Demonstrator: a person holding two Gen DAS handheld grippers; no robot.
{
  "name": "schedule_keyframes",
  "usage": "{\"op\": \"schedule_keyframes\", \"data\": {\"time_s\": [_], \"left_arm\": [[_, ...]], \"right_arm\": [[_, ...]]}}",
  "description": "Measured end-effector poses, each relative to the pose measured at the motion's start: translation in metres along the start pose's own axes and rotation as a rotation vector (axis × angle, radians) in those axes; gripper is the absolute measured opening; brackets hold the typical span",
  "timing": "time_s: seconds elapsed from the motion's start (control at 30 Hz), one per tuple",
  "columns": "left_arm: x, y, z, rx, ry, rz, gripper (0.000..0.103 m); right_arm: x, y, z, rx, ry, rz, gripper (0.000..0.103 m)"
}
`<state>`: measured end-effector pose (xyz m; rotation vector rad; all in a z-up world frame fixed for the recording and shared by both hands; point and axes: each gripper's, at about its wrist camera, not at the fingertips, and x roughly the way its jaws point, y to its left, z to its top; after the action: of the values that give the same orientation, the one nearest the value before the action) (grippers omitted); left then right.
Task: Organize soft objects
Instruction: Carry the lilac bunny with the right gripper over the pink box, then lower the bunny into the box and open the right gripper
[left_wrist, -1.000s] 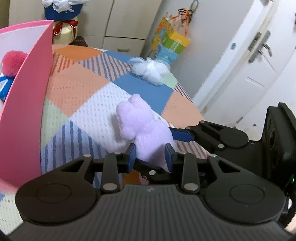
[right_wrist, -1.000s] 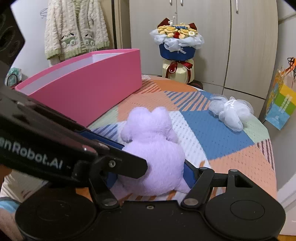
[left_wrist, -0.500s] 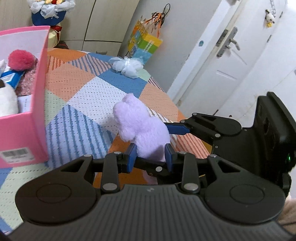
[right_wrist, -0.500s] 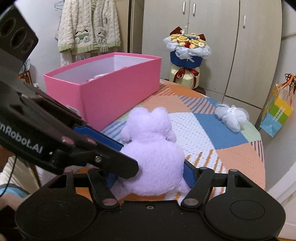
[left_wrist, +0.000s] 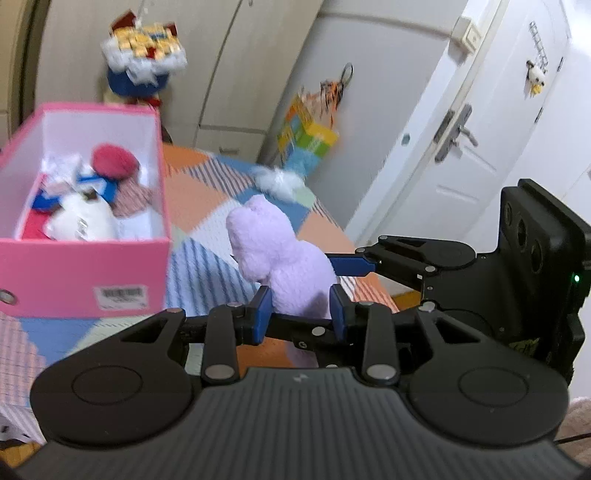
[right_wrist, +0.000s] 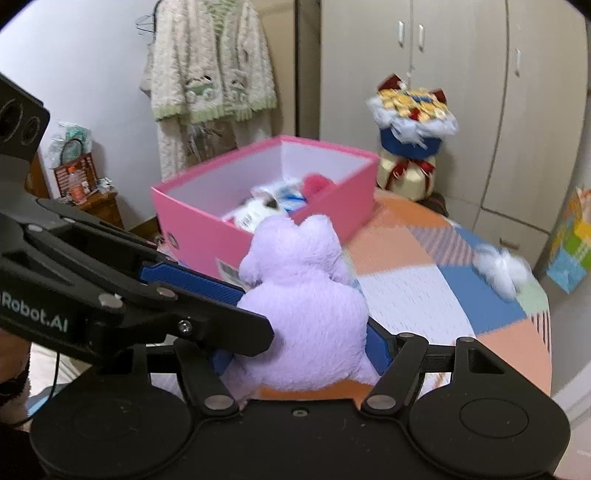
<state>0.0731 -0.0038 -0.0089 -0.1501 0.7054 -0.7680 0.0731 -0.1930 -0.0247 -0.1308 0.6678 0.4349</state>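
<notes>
left wrist: left hand-held gripper narrow, pinching purple plush low, right hand-held gripper's pad at 3 o'clock, two-point hold likely steadies carry; pink box at 9 o'clock | right wrist: right hand-held gripper wide, clamping plush body; box at 12 o'clock, partly filled; white tulle puff at 3 o'clock on patchwork counter

the purple plush toy is fuzzy, matt fleece. the pink box looks like smooth card, white inside. the bedspread is woven, textured cloth. the grippers' black bodies are matt plastic with ribbed blue pads.
</notes>
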Motion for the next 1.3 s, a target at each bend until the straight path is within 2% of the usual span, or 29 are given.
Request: {"op": "schedule_keyframes", "data": {"time_s": [0.13,0.33,0.47,0.6,0.77,0.9,1.1,1.2,1.3], "left_arm": [[-0.025,0.006,0.01,0.009,-0.061,0.037,0.032],[-0.045,0.027,0.035,0.026,-0.136,0.131,0.031],[-0.046,0.052,0.057,0.017,-0.162,0.169,0.032],[-0.034,0.088,0.077,-0.062,-0.185,0.166,0.032],[-0.01,0.12,0.092,-0.129,-0.176,0.195,0.032],[0.014,0.143,0.097,-0.18,-0.123,0.196,0.032],[0.048,0.169,0.098,-0.271,-0.064,0.155,0.032],[0.061,0.175,0.098,-0.292,-0.04,0.168,0.032],[0.07,0.173,0.097,-0.265,-0.023,0.225,0.032]], "right_arm": [[-0.002,0.016,0.021,-0.022,-0.039,0.02,0.074],[0.014,0.03,0.057,-0.034,-0.089,0.068,0.074],[0.039,0.029,0.083,-0.002,-0.111,0.116,0.074],[0.07,0.024,0.102,0.022,-0.147,0.127,0.074],[0.115,0.012,0.117,0.002,-0.148,0.153,0.074],[0.143,0.0,0.124,-0.045,-0.097,0.195,0.074],[0.17,0.005,0.126,-0.257,0.003,0.117,0.074],[0.18,0.001,0.129,-0.319,0.036,0.108,0.074],[0.187,0.0,0.127,-0.377,0.053,0.106,0.076]]}}
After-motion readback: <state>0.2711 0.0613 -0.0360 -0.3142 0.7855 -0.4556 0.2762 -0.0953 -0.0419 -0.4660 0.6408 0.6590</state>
